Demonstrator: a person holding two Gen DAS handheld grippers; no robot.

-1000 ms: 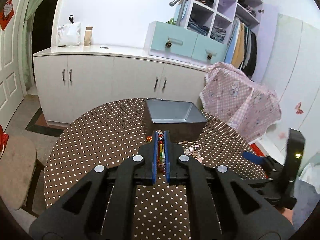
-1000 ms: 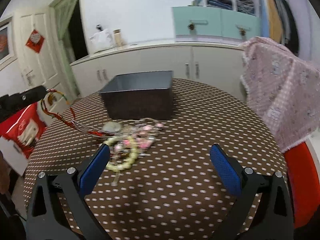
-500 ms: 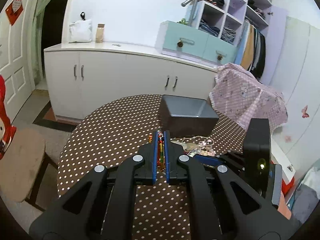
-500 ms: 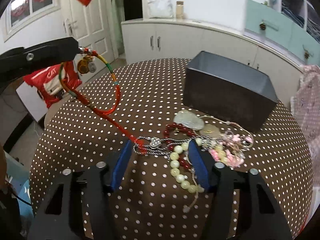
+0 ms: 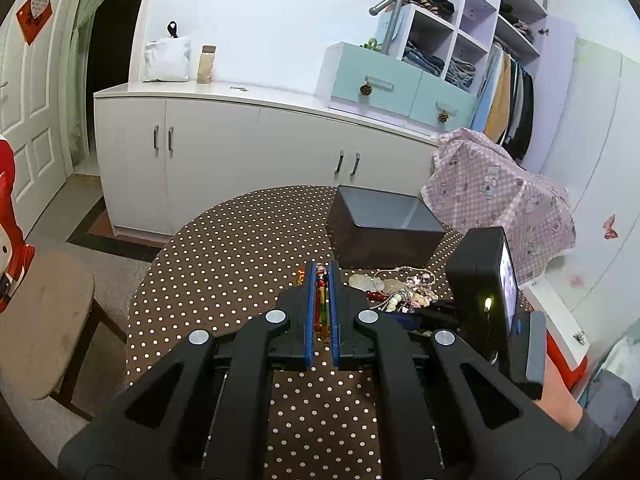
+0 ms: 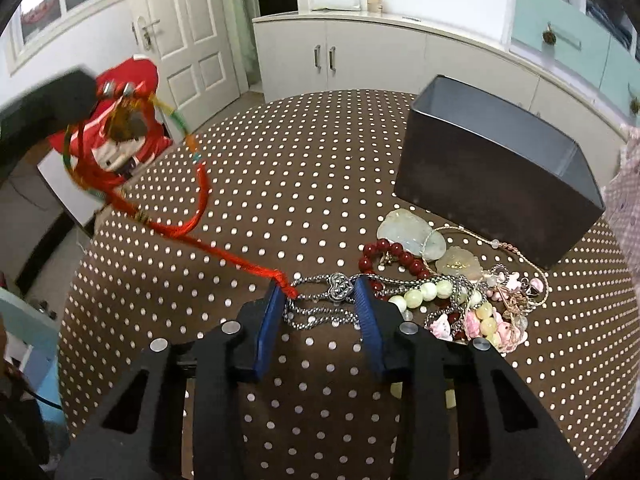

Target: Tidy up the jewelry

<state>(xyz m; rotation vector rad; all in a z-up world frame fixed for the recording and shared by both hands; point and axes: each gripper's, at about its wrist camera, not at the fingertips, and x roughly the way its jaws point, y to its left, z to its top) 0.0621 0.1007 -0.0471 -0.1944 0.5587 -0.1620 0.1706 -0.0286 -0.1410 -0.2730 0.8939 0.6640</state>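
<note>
**A:** What is the left tool (image 5: pixel 321 280) holding?

**B:** Its blue pads are pressed together on a red cord necklace (image 6: pixel 192 236), a braided string with green and orange sections and small metal charms near the grip. The cord hangs slack and trails down onto the table (image 6: pixel 280 184), which wears a brown cloth with white dots.

**A:** And the right tool (image 6: pixel 318 302)?

**B:** Spread, its pads either side of a silver chain (image 6: pixel 320 300) of fine metal links with a heart-shaped piece in the middle. The red cord's end lies against that chain.

**A:** The rest of the jewelry?

**B:** Heaped on the cloth beside a dark rectangular box (image 6: pixel 496 184) with smooth walls: round red beads (image 6: pixel 384 256), pale green beads (image 6: pixel 428 292), flat pale stone pendants (image 6: pixel 412 236).
</note>
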